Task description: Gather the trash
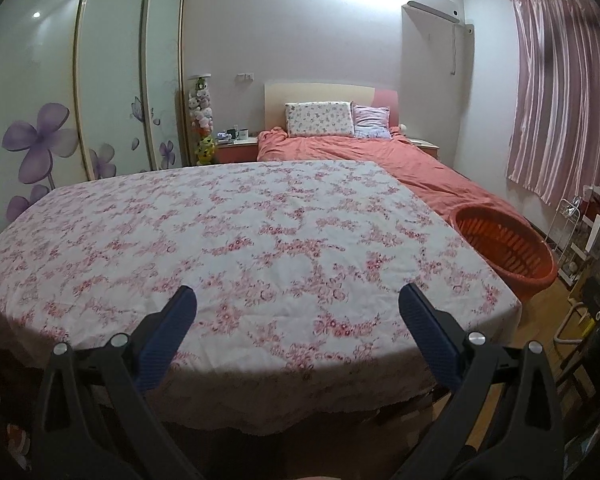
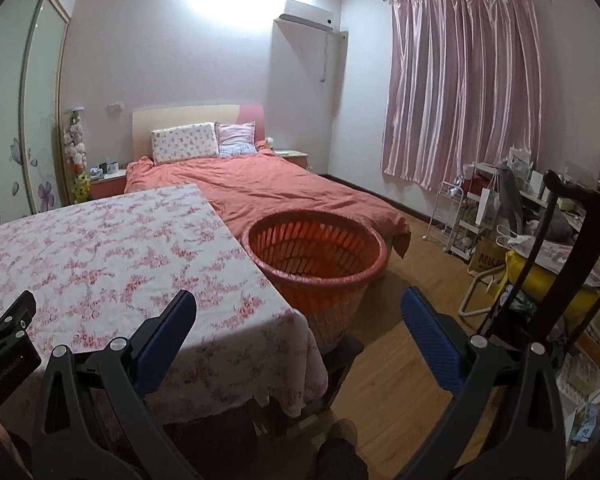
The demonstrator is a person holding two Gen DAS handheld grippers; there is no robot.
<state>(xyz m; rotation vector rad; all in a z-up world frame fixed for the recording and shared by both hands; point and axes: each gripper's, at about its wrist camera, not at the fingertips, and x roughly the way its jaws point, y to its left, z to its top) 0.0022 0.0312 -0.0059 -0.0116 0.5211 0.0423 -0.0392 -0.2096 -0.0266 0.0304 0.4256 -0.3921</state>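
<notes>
Left wrist view: the left gripper [image 1: 298,300] hangs over the near edge of a table, with its blue fingers [image 1: 424,320] spread wide and nothing between them.
Right wrist view: the right gripper [image 2: 298,304] hangs past the table's near right corner, over the wood floor [image 2: 400,380]. Its jaws are spread wide too and grip nothing.
Table: a white tablecloth [image 1: 236,240] with pink flowers covers the whole top and hangs down over the edges. No trash can be seen on it.
Basket: a round orange basket [image 2: 320,256] with slits in its wall stands on the floor, just beside the table's right edge. It looks like it has nothing in it. The foot of the bed is right behind it.
Bed: a bed [image 2: 260,188] with an orange-pink cover sits past the far edge of the table. Two pillows [image 1: 320,119] lean on the headboard.
Wardrobe: tall sliding doors [image 1: 112,80] with purple flowers stand on the left.
Curtain: a shiny pink curtain [image 2: 460,88] hangs on the right wall.
Clutter: a white rack [image 2: 456,216] and piled-up things fill the right side of the room, near the curtain.
Person: a dark shoe or leg [image 2: 340,444] shows at the bottom of the right wrist view.
</notes>
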